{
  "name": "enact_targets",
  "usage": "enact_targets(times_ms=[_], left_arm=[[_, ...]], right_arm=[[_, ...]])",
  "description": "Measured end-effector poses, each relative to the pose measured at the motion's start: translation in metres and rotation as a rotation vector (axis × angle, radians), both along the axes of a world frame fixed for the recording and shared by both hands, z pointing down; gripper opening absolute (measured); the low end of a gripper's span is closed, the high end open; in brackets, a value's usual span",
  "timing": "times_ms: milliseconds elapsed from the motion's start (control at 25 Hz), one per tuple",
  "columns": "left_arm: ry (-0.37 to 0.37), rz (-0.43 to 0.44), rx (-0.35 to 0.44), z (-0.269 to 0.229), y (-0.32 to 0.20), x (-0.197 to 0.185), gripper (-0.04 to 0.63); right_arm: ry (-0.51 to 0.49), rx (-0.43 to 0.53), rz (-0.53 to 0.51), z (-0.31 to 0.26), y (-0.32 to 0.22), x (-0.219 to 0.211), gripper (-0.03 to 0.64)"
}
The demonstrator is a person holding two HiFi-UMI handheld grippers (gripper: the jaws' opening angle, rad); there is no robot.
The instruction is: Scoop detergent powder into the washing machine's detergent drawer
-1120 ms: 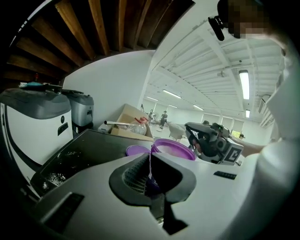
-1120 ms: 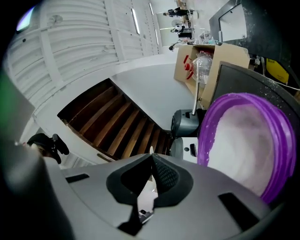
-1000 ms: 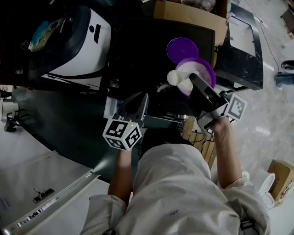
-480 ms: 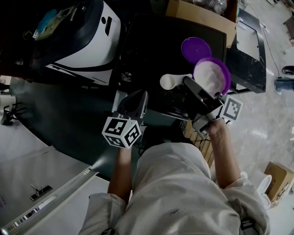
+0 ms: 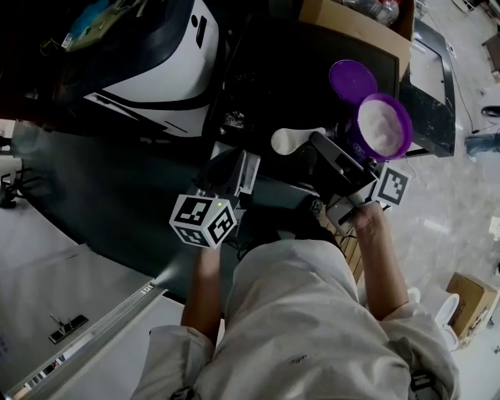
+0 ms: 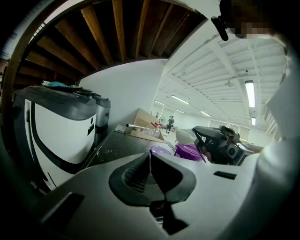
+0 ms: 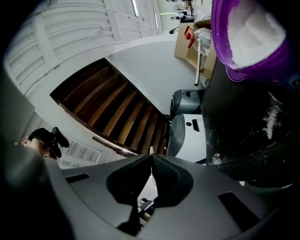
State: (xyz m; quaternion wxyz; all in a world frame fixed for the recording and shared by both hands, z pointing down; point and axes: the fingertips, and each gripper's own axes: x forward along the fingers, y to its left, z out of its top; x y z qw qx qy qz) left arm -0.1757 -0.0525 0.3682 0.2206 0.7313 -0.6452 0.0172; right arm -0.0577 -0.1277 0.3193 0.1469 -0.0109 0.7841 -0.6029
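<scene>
My right gripper (image 5: 319, 145) is shut on the handle of a white scoop (image 5: 295, 139), whose bowl hangs left of the purple powder tub (image 5: 384, 125). The tub's purple lid (image 5: 353, 80) lies just behind it. White powder fills the tub (image 7: 253, 33) in the right gripper view. My left gripper (image 5: 233, 168) is shut, its jaws over the pale detergent drawer (image 5: 251, 173) in front of the white washing machine (image 5: 148, 55). The left gripper view shows its shut jaws, the tub (image 6: 190, 151) and the right gripper (image 6: 218, 143) beyond.
The black table top (image 7: 243, 126) carries spilled powder. A cardboard box (image 5: 355, 19) stands at the back. A second box (image 5: 469, 293) sits on the floor at right. The person's pale clothing fills the lower head view.
The right gripper has carried the scoop left, out of the tub and away from it. The left gripper has stayed near the drawer.
</scene>
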Motion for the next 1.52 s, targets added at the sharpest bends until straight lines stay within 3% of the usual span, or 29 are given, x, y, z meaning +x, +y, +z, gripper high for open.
enact_targets(times_ms=[520, 1160, 1520], left_arm=[[0.035, 0.007, -0.01, 0.02, 0.039, -0.049, 0.026], [0.098, 0.042, -0.033, 0.052, 0.054, -0.073, 0.026], [0.123, 0.053, -0.046, 0.067, 0.067, -0.074, 0.025]], right_arm=[[0.019, 0.015, 0.029, 0.022, 0.046, -0.039, 0.012], [0.27, 0.204, 0.138, 0.079, 0.063, -0.056, 0.012], [0.38, 0.258, 0.174, 0.113, 0.072, -0.064, 0.012]])
